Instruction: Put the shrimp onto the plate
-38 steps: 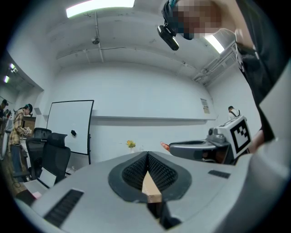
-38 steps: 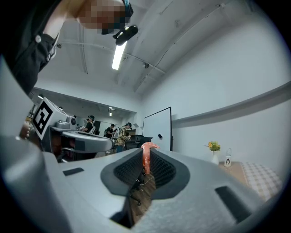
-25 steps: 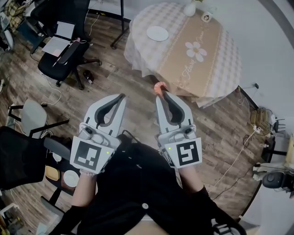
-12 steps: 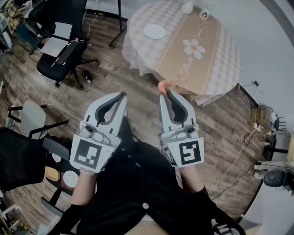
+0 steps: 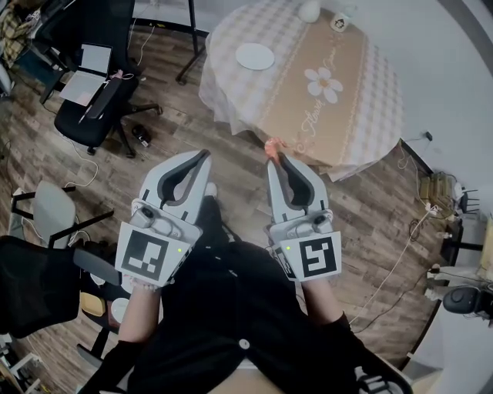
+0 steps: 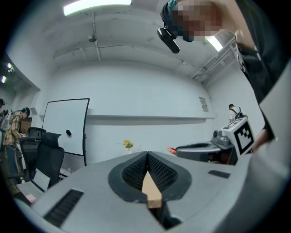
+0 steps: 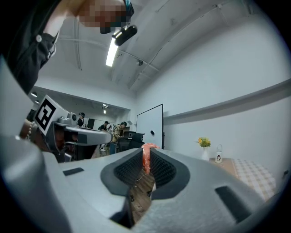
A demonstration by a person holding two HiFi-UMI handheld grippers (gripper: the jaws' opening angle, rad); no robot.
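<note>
An orange-pink shrimp (image 5: 270, 147) sticks out from the tip of my right gripper (image 5: 273, 157), which is shut on it; the right gripper view shows the shrimp (image 7: 146, 155) pinched between the ribbed pads. My left gripper (image 5: 202, 158) is held beside it, jaws closed with nothing between them, and its tip (image 6: 148, 157) appears shut in the left gripper view. A white plate (image 5: 255, 55) lies on the round table (image 5: 231, 96) with a checked cloth, well ahead of both grippers. Both grippers hover over the wooden floor, short of the table's near edge.
A beige runner (image 5: 316, 92) with a daisy print crosses the table; a white vase (image 5: 309, 11) and a small bottle (image 5: 339, 23) stand at its far side. Black office chairs (image 5: 92, 96) stand at the left. Cables (image 5: 400, 265) trail over the floor on the right.
The table and plate have shifted slightly nearer and leftward in the head view as the person moves toward them. Both grippers keep their pose; the shrimp stays gripped.
</note>
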